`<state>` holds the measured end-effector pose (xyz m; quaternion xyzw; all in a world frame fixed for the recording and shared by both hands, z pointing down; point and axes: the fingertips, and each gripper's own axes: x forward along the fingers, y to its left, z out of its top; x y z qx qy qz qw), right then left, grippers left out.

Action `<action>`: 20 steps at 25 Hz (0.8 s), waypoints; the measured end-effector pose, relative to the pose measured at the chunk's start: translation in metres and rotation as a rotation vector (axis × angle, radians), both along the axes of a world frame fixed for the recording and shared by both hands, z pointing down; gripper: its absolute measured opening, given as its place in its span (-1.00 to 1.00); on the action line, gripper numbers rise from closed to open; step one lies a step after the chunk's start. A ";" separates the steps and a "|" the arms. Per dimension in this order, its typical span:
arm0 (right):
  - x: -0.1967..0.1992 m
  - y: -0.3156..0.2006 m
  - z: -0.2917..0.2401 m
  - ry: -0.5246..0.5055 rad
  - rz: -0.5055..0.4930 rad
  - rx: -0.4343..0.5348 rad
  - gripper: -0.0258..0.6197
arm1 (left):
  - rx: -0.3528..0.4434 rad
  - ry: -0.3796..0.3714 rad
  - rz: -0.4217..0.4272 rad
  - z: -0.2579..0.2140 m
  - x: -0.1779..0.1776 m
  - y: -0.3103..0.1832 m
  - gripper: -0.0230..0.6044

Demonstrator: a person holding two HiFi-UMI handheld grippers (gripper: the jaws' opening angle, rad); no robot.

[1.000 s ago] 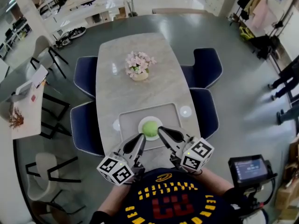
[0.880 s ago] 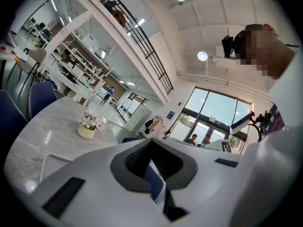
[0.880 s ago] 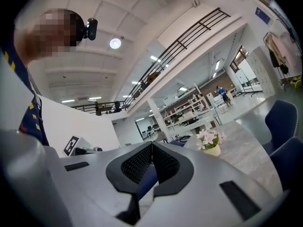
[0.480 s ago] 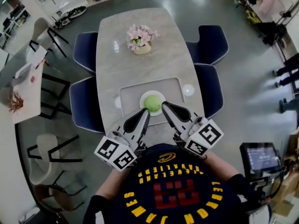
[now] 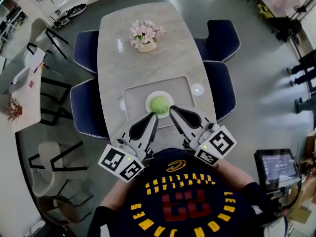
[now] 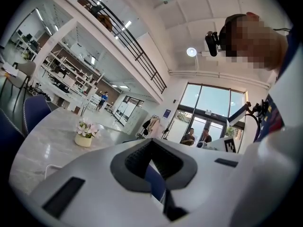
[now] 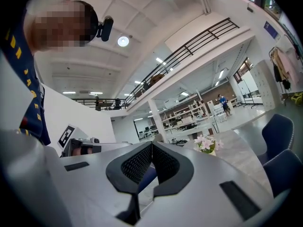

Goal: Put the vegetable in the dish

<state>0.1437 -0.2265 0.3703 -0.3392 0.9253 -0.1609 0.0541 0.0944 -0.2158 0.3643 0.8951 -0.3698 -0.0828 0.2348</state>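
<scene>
Head view looks down on my two grippers, held low over the near end of the marble table (image 5: 148,63). My left gripper (image 5: 151,117) and my right gripper (image 5: 173,111) both point toward the white dish (image 5: 147,101), one on each side of its near rim. I cannot tell whether either tip touches it. The round green vegetable (image 5: 159,103) sits in the dish, and the dish rests on a grey tray (image 5: 132,94).

Left gripper view shows my jaws pressed together at the tips with nothing between them. Right gripper view shows the same — tips meeting, no object pinched.

Farther along the table stands a pot of pink flowers (image 5: 144,33), well apart from the tray. Dark blue chairs (image 5: 223,36) line both long sides of the table.
</scene>
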 end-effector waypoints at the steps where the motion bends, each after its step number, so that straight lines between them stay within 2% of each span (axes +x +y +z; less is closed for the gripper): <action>1: 0.001 0.000 0.000 0.001 0.005 0.002 -0.91 | 0.002 -0.004 0.002 0.000 0.000 0.000 -0.93; 20: 0.002 -0.003 -0.002 0.012 -0.001 0.014 -0.91 | 0.005 -0.016 -0.003 0.000 0.000 -0.002 -0.93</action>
